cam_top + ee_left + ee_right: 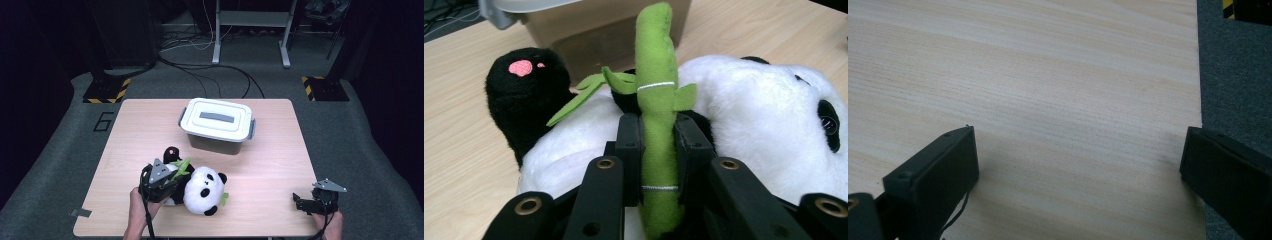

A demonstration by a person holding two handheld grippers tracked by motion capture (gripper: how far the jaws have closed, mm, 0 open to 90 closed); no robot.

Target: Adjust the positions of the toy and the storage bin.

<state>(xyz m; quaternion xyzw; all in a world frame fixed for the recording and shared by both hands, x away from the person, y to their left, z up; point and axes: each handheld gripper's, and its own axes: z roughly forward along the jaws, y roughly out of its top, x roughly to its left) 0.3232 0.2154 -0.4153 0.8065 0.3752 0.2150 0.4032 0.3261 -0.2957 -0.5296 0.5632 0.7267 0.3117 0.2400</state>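
Green plush bamboo stalk (655,125) is pinched between your left gripper (162,175) jaws, so the grasp step looks in hand; the stalk stays attached to the black-and-white stuffed panda toy (200,189), lying just in front of the lidded grey-white plastic storage box (217,124). Next move likely calls for a lift, with the lid off first. Your right gripper (312,201) rests low, well right of the box, jaws wide and empty.
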